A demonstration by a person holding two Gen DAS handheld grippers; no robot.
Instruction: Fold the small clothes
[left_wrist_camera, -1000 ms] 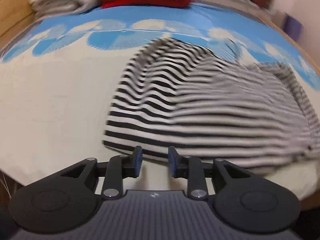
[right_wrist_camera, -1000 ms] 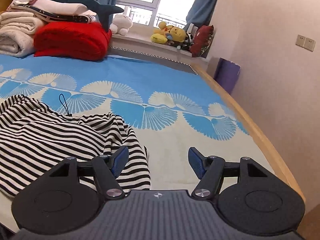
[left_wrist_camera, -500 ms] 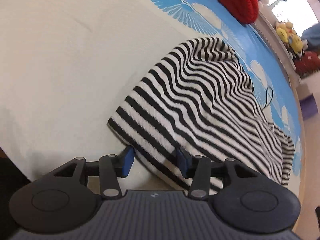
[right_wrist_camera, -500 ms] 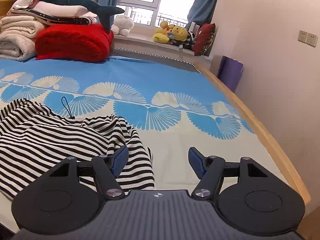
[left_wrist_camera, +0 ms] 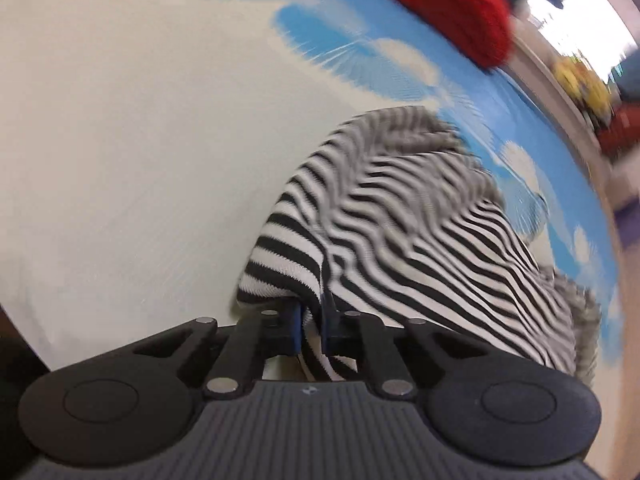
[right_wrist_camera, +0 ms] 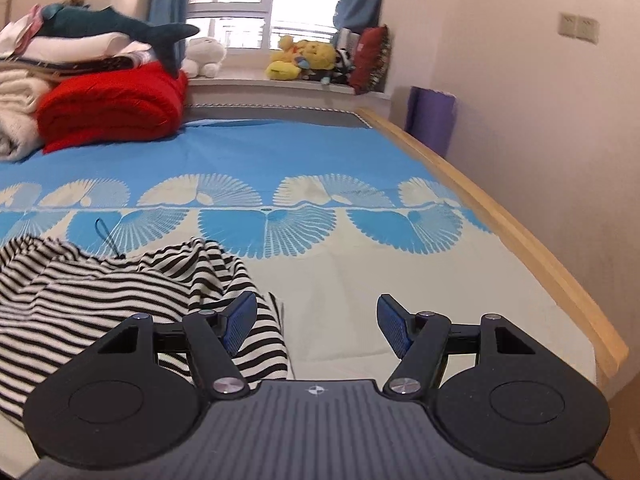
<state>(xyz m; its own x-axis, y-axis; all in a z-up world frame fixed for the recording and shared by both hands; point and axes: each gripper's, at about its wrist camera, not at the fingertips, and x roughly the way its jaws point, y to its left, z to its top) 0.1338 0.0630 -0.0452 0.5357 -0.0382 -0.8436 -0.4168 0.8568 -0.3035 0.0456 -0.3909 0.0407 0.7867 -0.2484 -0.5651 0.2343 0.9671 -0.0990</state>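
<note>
A: How much of the folding can be counted as done?

B: Very little, it is judged. The striped garment (left_wrist_camera: 420,236) is seen bunched and rumpled on the bed (left_wrist_camera: 120,140), with no flat layer or clean crease visible. In the right wrist view the striped garment (right_wrist_camera: 100,300) is shown as a loose heap on the pale part of the bedspread, near the foot of the bed (right_wrist_camera: 400,280).

A: Is anything being held?

B: One edge of the garment is clamped by the left gripper (left_wrist_camera: 310,322); its jaws are drawn almost together with striped cloth pinched between them, and the fabric is pulled up into a small tent at that point. The view there is blurred, so finer detail of the hem cannot be made out.

A: And the other side?

B: The right gripper (right_wrist_camera: 316,324) is held wide apart and nothing is grasped by it. Its left finger is seen in front of the garment's near corner; whether the cloth is touched cannot be told.

A: What is left, then?

B: Nearly everything, by this reading: the garment has yet to be spread flat, a second corner has yet to be taken, and the folds themselves have not been made.
</note>
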